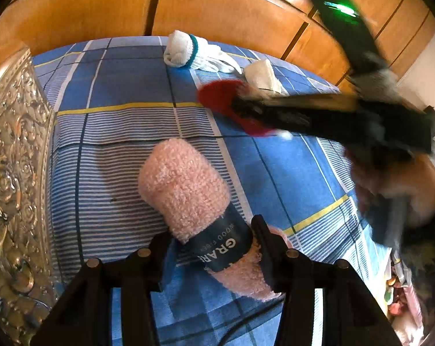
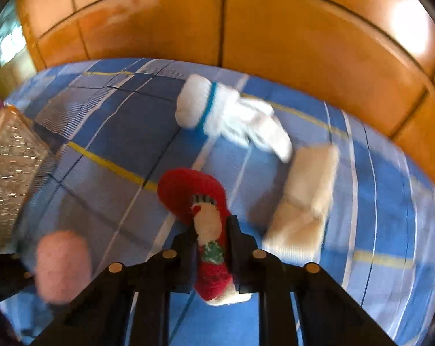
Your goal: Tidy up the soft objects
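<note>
A pink fuzzy rolled sock (image 1: 188, 193) with a dark blue paper band lies on the blue plaid bed sheet (image 1: 116, 86). My left gripper (image 1: 211, 242) is open and straddles its banded end; the right finger brushes the fluff and a thin gap shows at the left finger. My right gripper (image 2: 213, 239) is shut on a red Christmas sock (image 2: 194, 190), which sticks out forward over the sheet. The left wrist view shows that gripper (image 1: 237, 106) blurred, with the red sock (image 1: 217, 98) at its tip. The pink roll (image 2: 62, 265) appears blurred at the lower left of the right wrist view.
A silver embossed basket (image 1: 13, 158) (image 2: 10, 178) stands at the left edge of the bed. White gloves with a teal band (image 1: 188, 52) (image 2: 217, 109) and a cream folded sock (image 1: 263, 77) (image 2: 306, 196) lie farther back. Wooden wardrobe doors (image 2: 275, 43) rise behind the bed.
</note>
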A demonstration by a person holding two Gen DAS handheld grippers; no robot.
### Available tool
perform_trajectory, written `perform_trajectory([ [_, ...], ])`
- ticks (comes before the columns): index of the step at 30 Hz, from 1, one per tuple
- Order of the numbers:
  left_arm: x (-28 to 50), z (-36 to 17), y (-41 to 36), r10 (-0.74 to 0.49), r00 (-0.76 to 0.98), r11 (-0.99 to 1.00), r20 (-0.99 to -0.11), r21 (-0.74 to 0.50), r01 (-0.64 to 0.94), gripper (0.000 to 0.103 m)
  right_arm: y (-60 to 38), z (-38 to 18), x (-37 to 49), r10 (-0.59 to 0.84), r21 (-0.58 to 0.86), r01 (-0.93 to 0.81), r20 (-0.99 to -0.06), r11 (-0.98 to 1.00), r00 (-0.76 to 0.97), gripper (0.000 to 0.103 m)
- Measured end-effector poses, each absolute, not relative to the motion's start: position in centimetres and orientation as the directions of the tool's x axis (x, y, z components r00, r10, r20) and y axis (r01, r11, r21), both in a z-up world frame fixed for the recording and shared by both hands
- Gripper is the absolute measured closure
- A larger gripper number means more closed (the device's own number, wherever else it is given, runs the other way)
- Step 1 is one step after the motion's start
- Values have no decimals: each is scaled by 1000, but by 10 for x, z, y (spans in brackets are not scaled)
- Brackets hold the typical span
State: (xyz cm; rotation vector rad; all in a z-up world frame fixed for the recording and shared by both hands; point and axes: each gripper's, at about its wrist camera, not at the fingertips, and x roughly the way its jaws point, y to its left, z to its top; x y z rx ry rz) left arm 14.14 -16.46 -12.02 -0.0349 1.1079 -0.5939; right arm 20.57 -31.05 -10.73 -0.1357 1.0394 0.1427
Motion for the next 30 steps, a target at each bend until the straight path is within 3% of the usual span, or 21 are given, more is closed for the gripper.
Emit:
perform_trajectory([
  [5,141,-118,-166,-457,311,849,-834,-304,432,56,-332,-105,140,60,41,-51,-889,998,454,87],
  [13,154,-105,-179,-418,308,865,-855,-270,422,59,-348,-113,54,9,66,107,-885,992,466,86],
  [23,226,-24,-180,-392,400,901,-828,-259,348,59,-332,-117,51,-96,-49,110,-872,993,481,81],
  [30,298,40,-118,-300,517,954,-801,-241,179,59,-330,-118,44,-109,-64,104,-849,993,518,81],
])
